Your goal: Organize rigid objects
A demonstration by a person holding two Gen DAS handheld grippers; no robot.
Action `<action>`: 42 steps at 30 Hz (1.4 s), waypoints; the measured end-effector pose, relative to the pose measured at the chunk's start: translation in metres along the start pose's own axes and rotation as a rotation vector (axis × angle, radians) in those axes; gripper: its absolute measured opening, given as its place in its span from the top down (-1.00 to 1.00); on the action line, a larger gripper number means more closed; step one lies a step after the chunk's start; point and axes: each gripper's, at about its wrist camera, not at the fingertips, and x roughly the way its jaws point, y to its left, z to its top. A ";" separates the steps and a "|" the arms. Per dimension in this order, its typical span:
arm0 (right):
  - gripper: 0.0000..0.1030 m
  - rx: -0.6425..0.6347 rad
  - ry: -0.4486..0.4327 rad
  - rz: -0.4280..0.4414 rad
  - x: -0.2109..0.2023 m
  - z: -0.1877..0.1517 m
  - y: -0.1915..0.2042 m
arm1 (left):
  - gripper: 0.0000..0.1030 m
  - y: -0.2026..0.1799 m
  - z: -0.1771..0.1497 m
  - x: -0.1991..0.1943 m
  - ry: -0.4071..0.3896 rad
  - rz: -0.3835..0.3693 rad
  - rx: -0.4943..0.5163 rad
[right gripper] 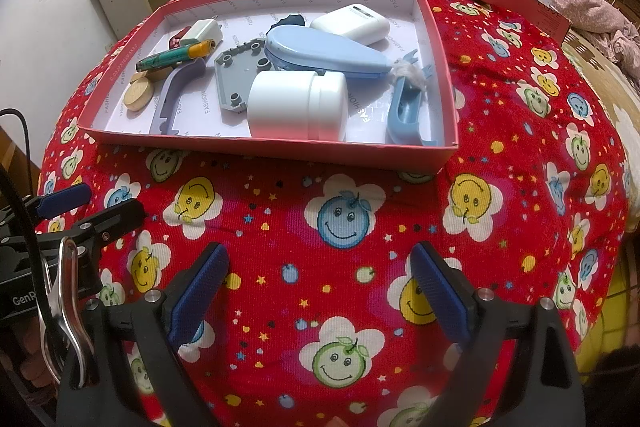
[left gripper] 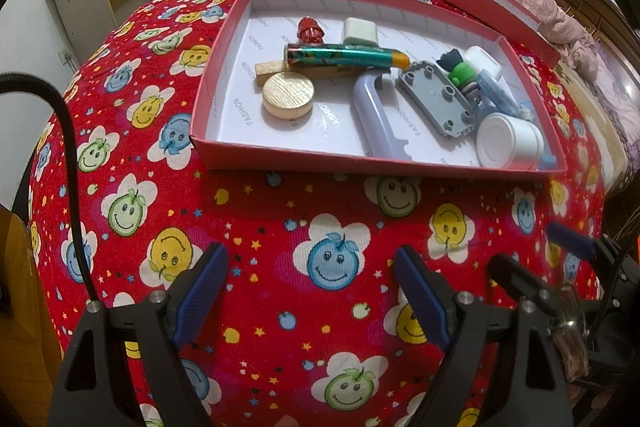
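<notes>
Both the left claw and right claw are held wide open and empty, with the red box of bits parked just ahead

**Both grippers hovering open and empty**

The left gripper is hanging low in its own wrist view, its blue-padded fingers spread wide apart and gripping nothing. The right gripper is sitting in the same pose, its blue pads parted with nothing between them. The two are hovering side by side: each one's black fingertips are showing at the edge of the other's view.
</notes>
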 end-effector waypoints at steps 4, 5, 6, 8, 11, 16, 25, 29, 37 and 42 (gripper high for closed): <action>-0.85 0.000 0.000 0.000 0.000 0.000 0.000 | -0.71 0.000 0.000 0.000 0.001 0.000 0.001; -0.85 0.000 0.000 -0.001 0.000 0.000 0.000 | -0.71 0.000 0.000 0.000 0.001 0.001 0.001; -0.85 0.000 0.000 -0.001 0.000 0.000 0.000 | -0.71 0.000 0.000 0.000 0.000 0.001 0.002; -0.85 0.000 0.000 0.000 0.000 0.000 0.000 | -0.71 0.000 0.000 0.000 0.001 0.001 0.001; -0.85 0.000 0.000 0.000 0.000 0.000 0.000 | -0.71 0.000 0.000 0.000 0.001 0.001 0.001; -0.85 0.000 0.000 0.000 0.000 0.000 0.000 | -0.71 0.000 0.000 0.001 0.001 0.002 0.001; -0.85 0.000 0.001 0.000 0.000 0.000 0.000 | -0.71 0.000 0.000 0.001 0.006 0.005 0.002; -0.85 0.000 0.001 0.000 0.000 0.000 0.000 | -0.71 0.001 -0.002 0.002 0.008 0.008 0.003; -0.85 0.000 0.001 -0.001 0.000 0.000 0.000 | -0.71 -0.002 0.001 0.003 0.011 0.011 0.006; -0.86 0.000 0.001 0.000 0.000 0.000 0.000 | -0.72 -0.001 0.001 0.003 0.011 0.012 0.007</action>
